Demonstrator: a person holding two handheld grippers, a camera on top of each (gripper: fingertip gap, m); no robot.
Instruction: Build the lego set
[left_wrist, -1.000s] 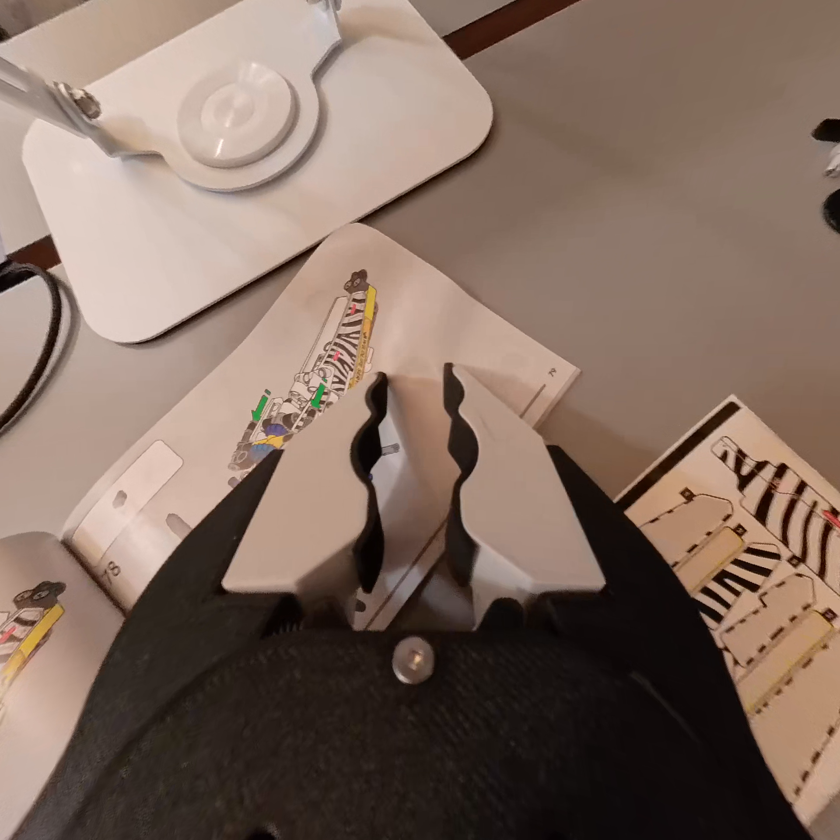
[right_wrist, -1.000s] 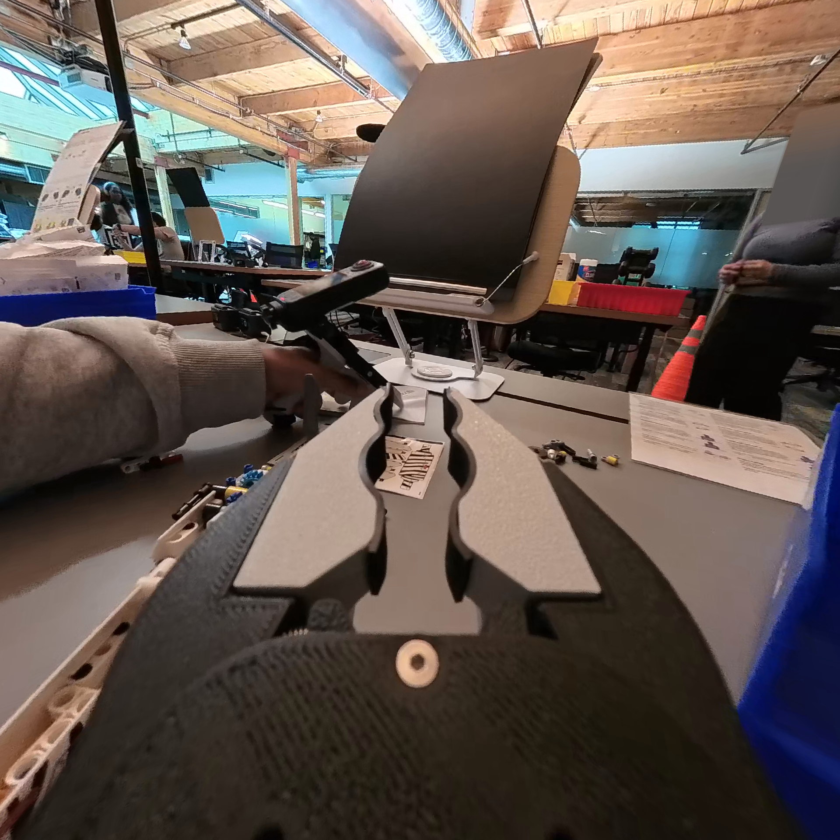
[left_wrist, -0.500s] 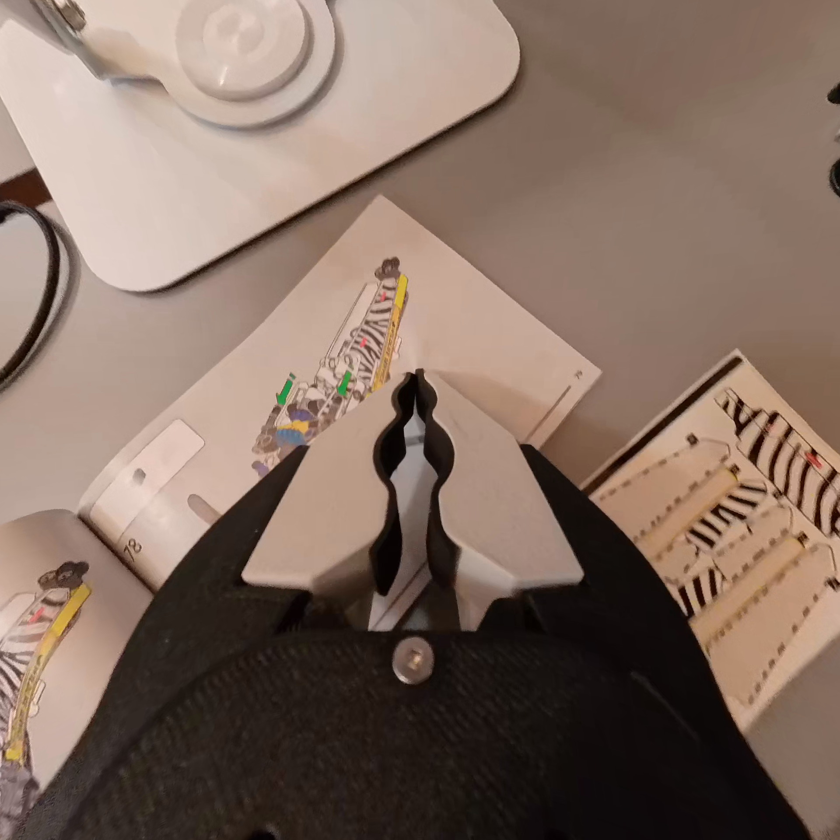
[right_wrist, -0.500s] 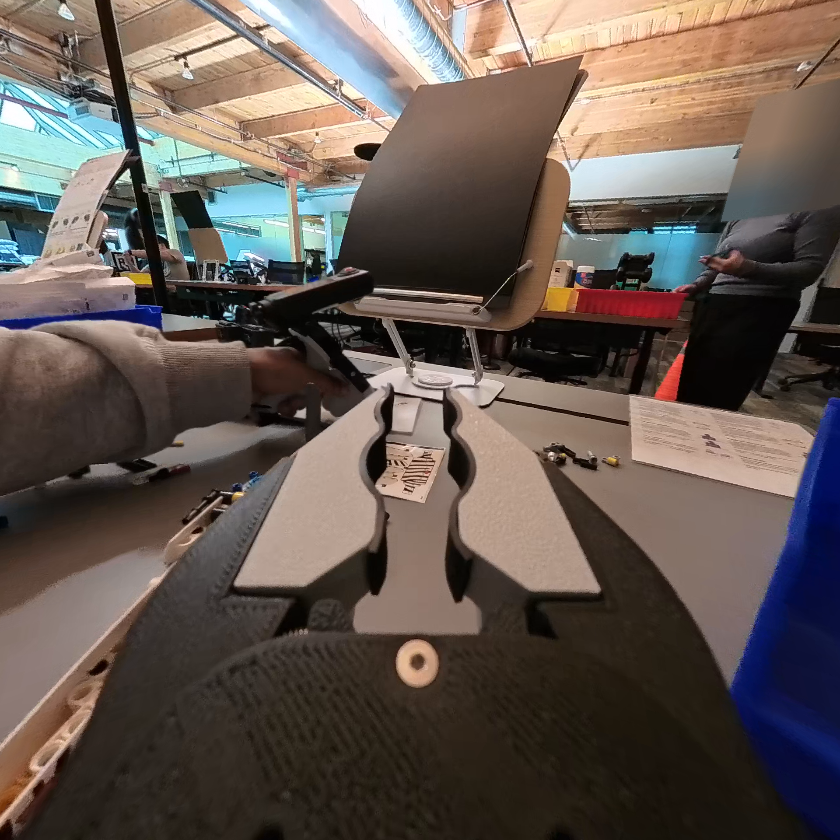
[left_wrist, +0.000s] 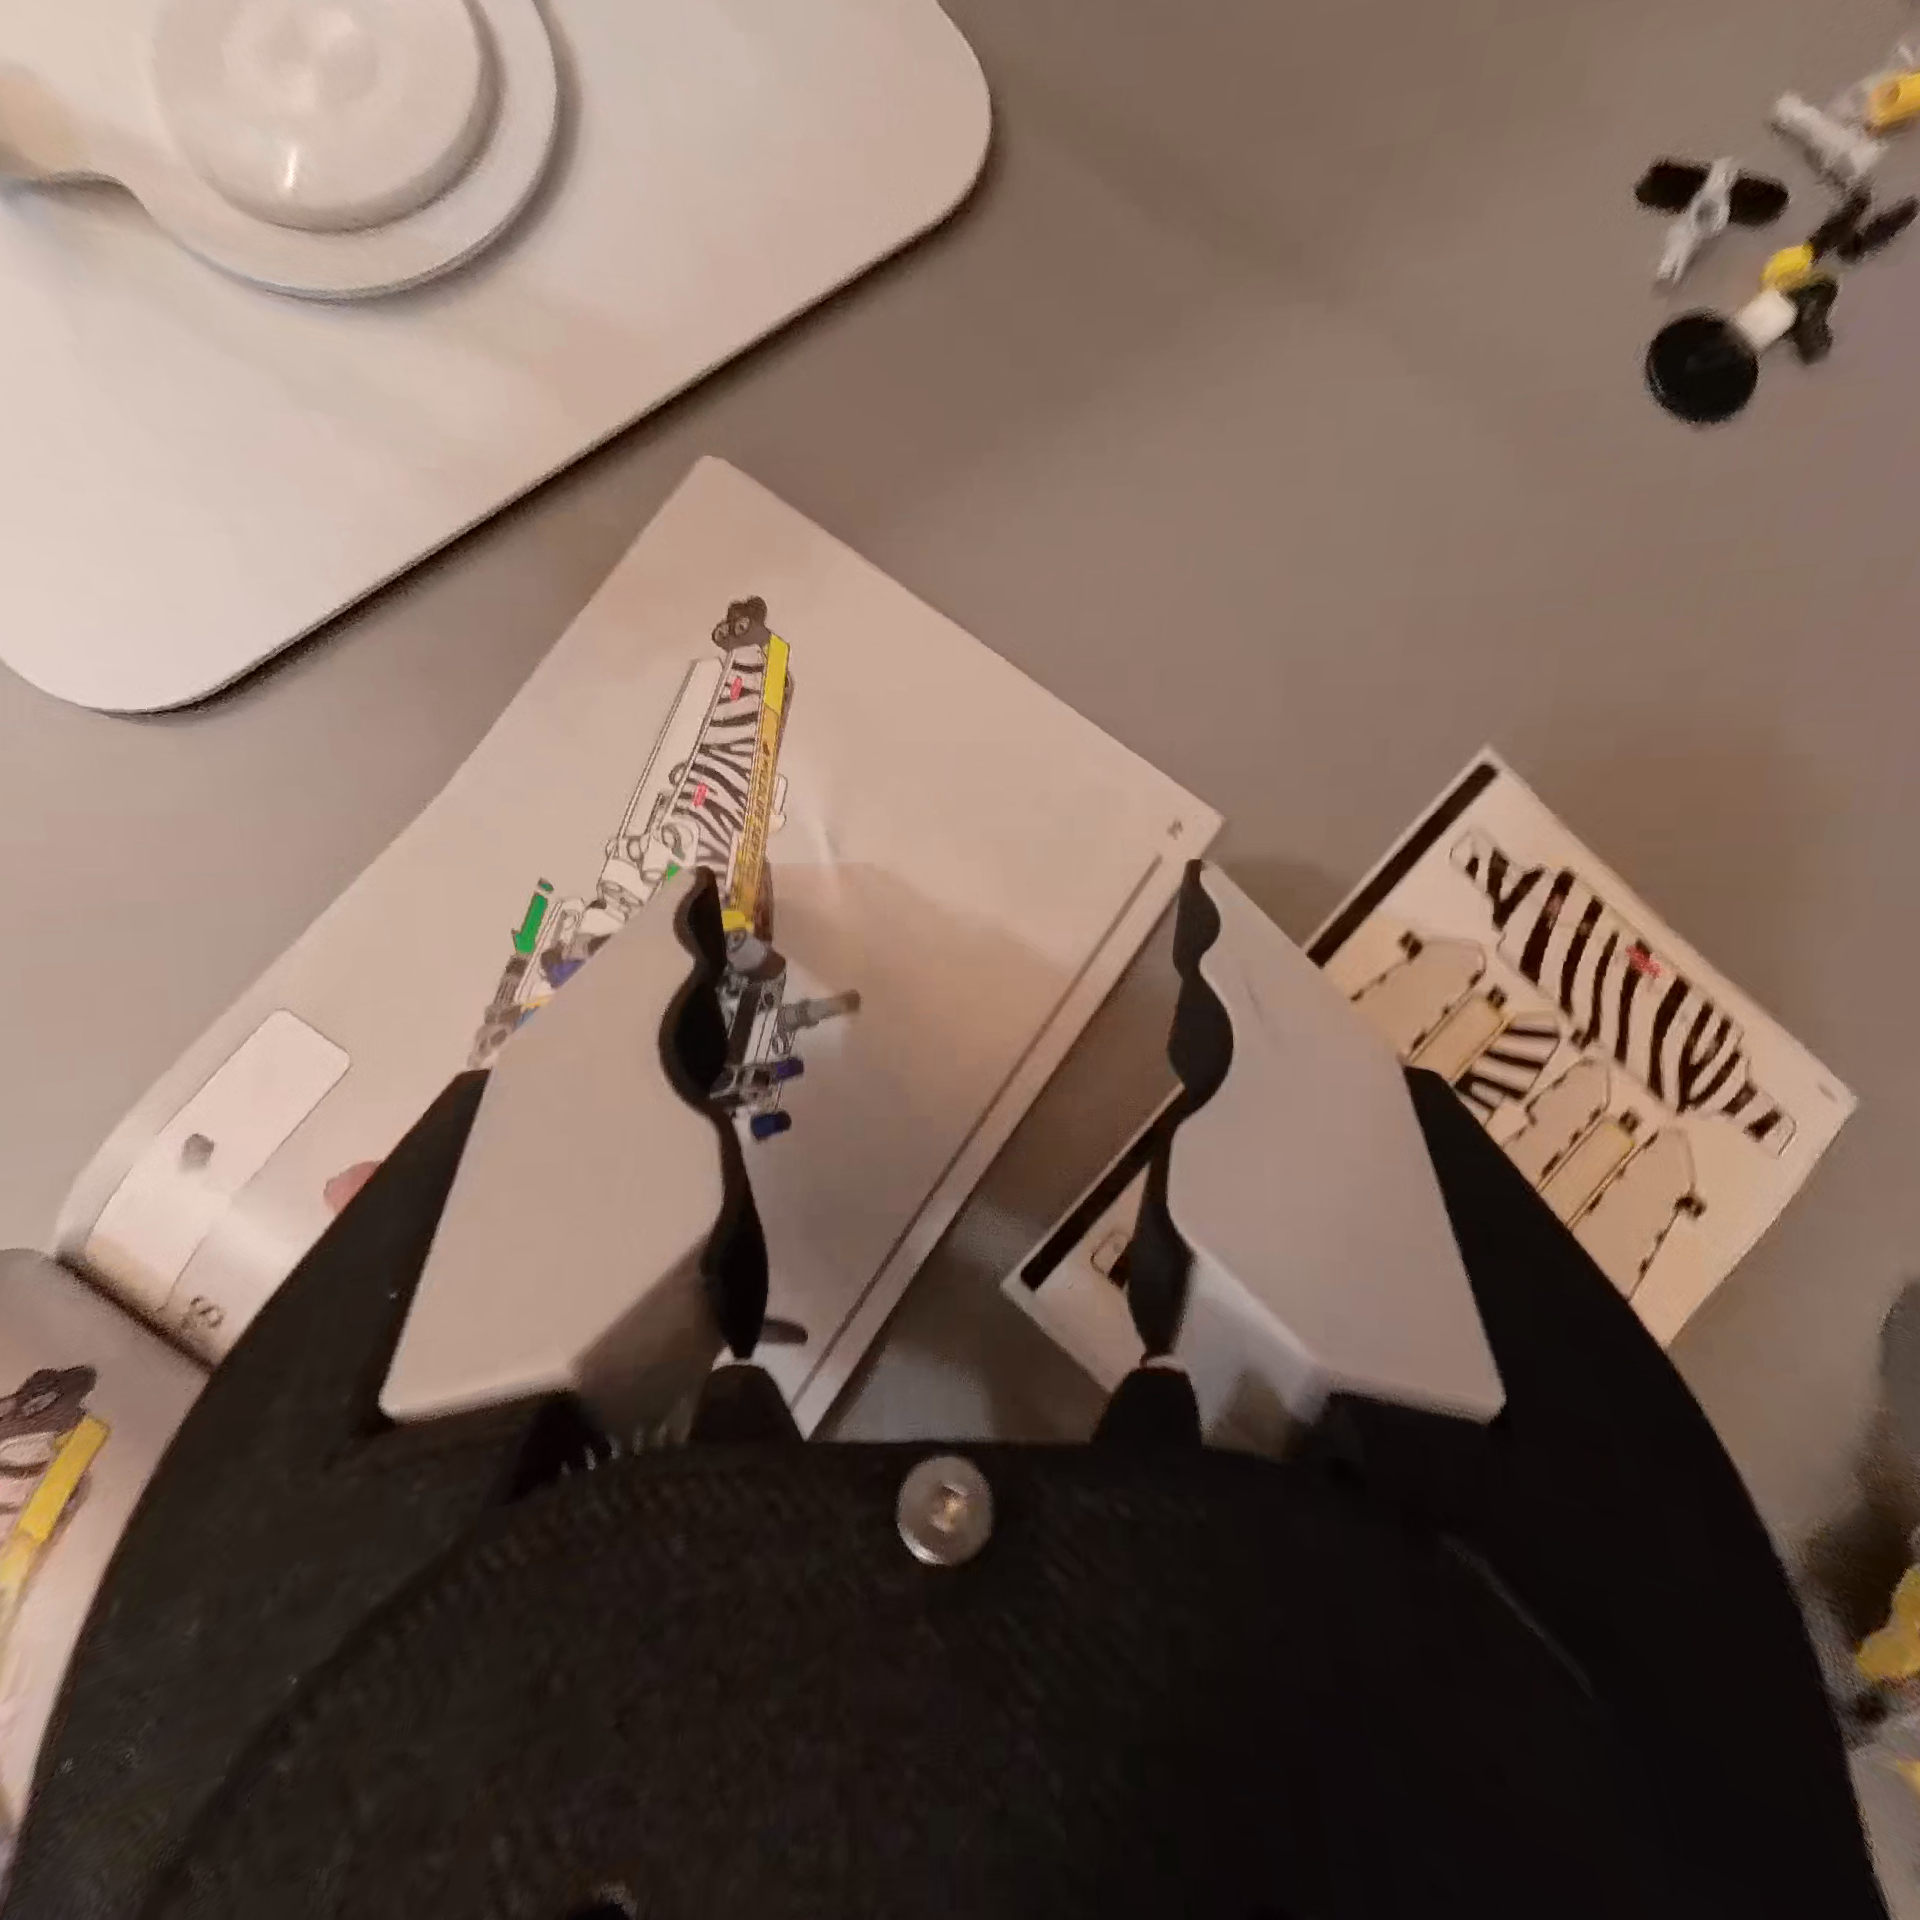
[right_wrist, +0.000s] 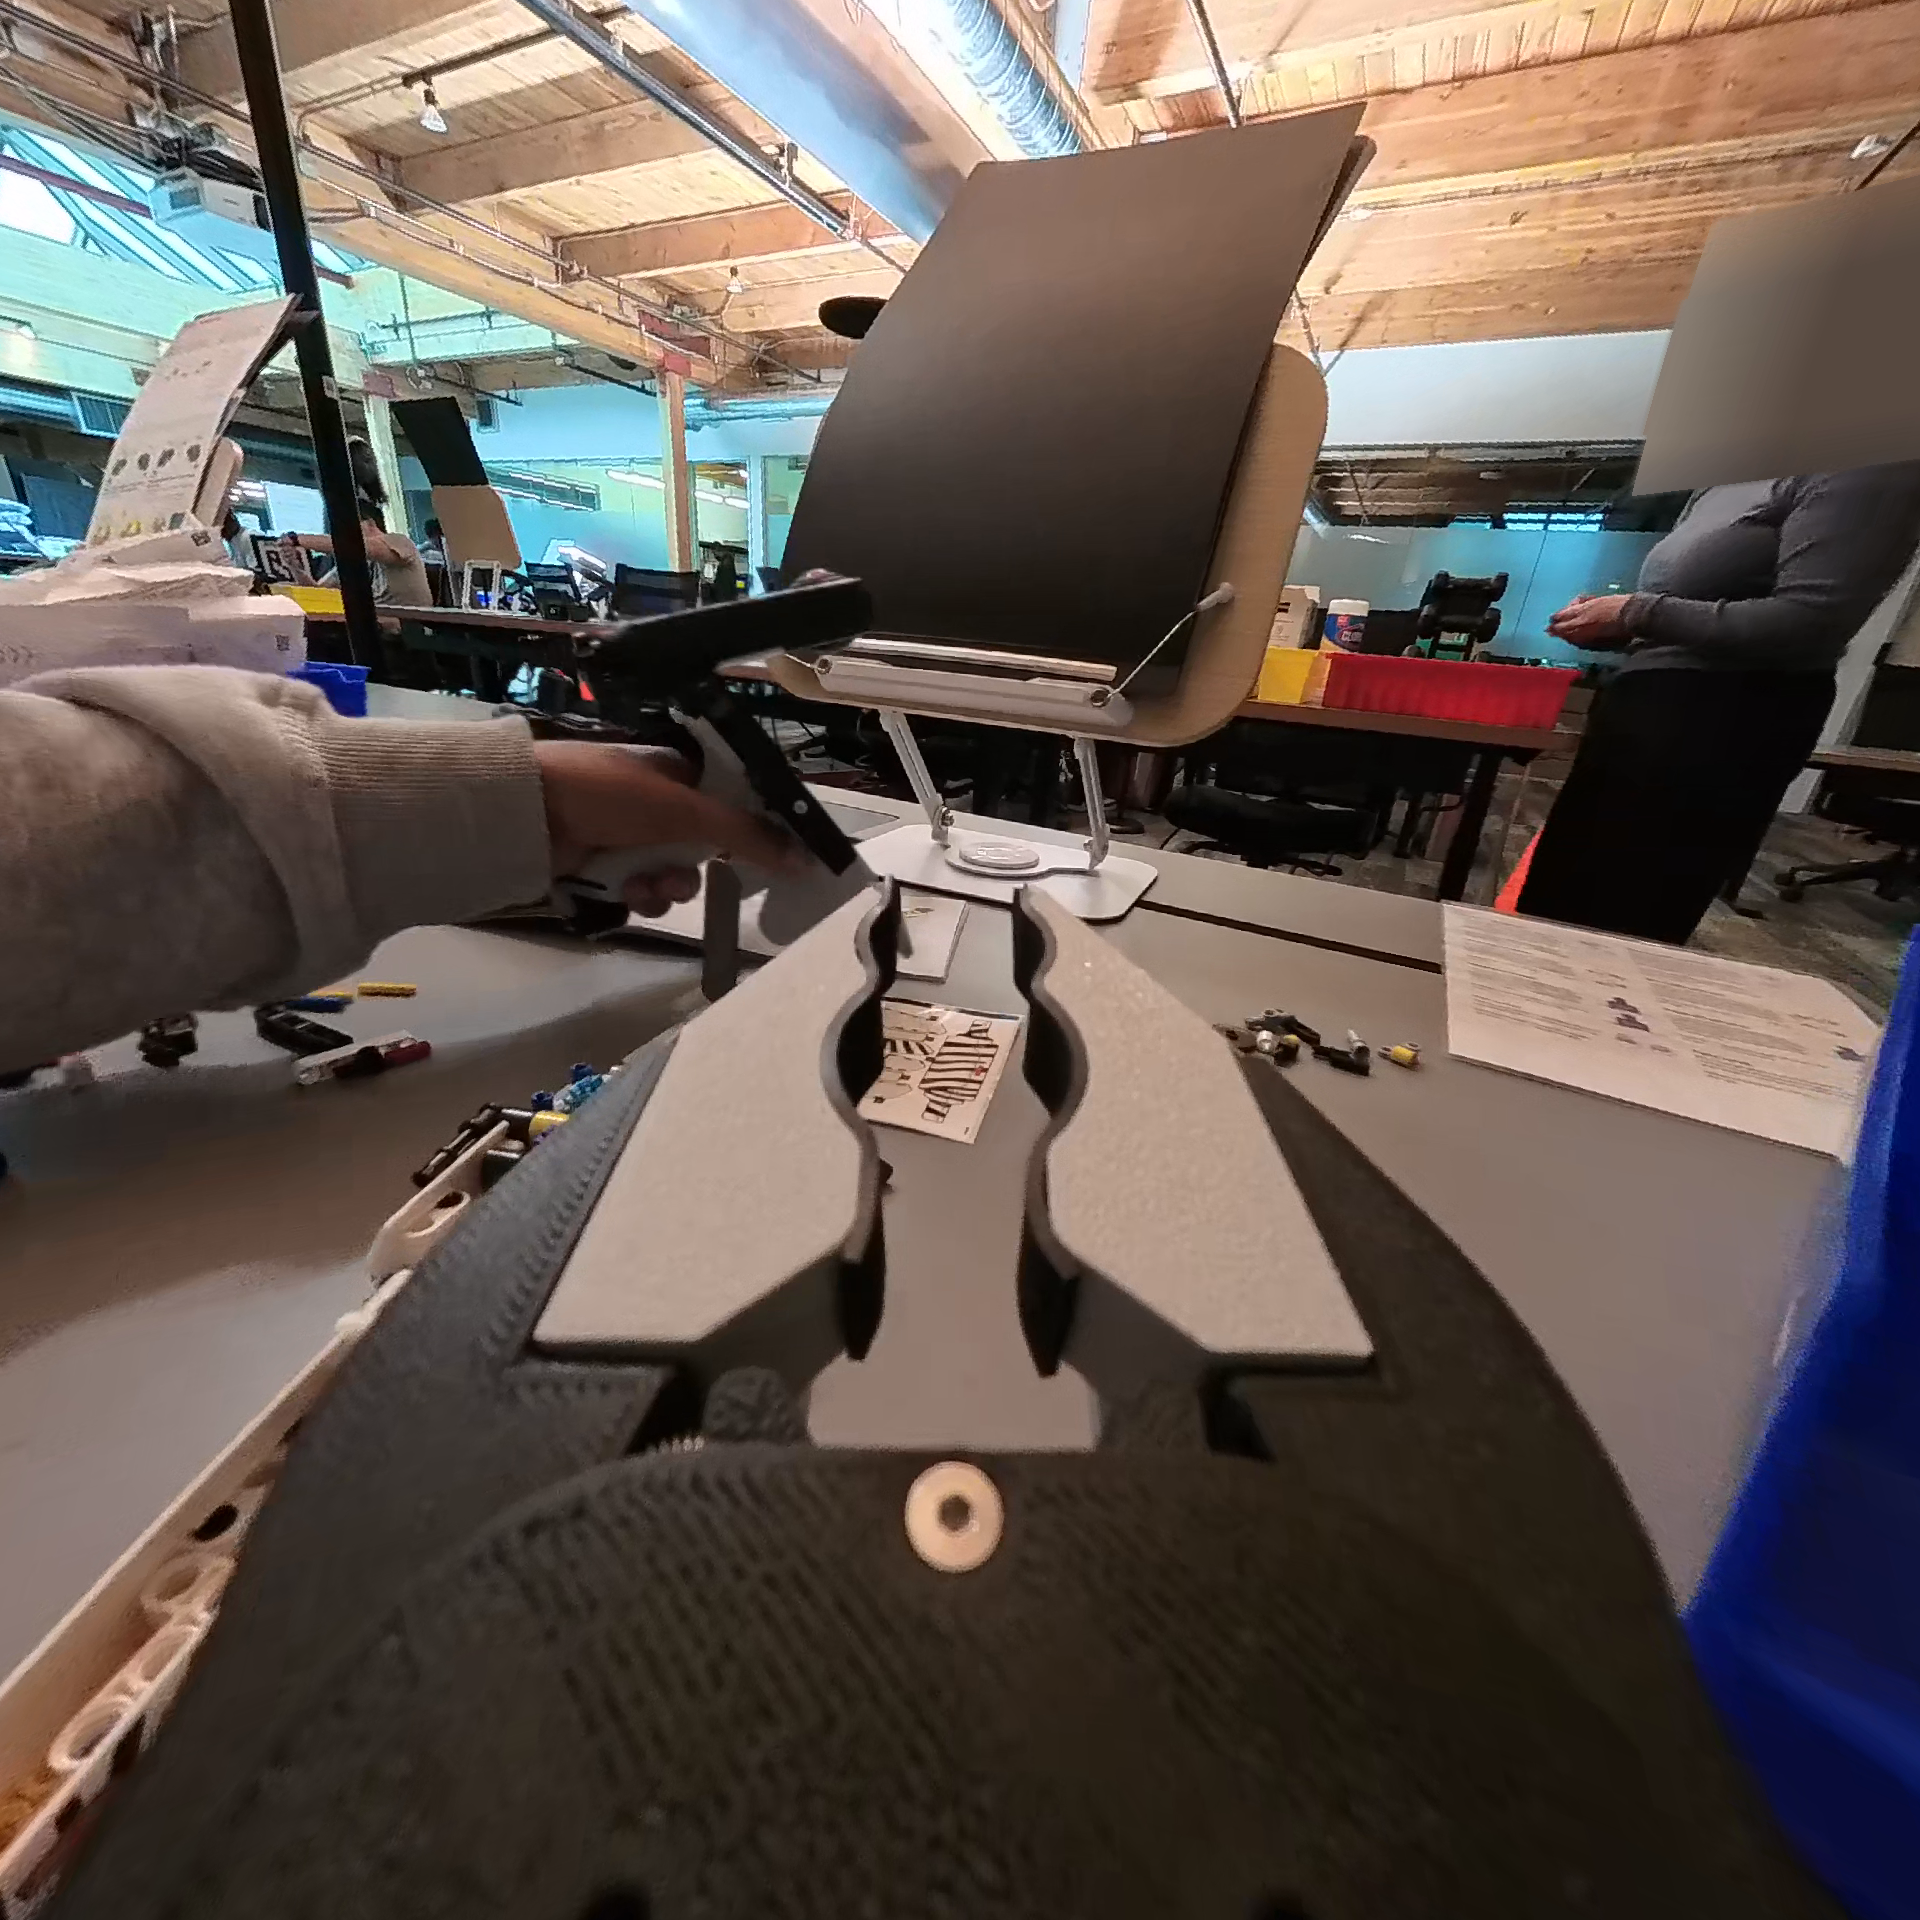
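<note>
Grey jaws of the left gripper (left_wrist: 945, 914) stand spread wide above the open white paper instruction booklet (left_wrist: 935, 831) on the grey bench (left_wrist: 1351, 468). The right gripper (right_wrist: 951, 914) hovers with its jaws parted, grasping nothing, over the zebra-striped sticker sheet (right_wrist: 940, 1065).

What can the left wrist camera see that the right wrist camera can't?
Only the left wrist view shows the open instruction booklet's drawings from above, under the open left gripper.

Only the right wrist view shows the open right gripper, the stand's dark board, a printed sheet, a blue bin, the white beam and a person standing behind.

Both show the grey table, the zebra sticker sheet, the white stand base and small loose pieces.
</note>
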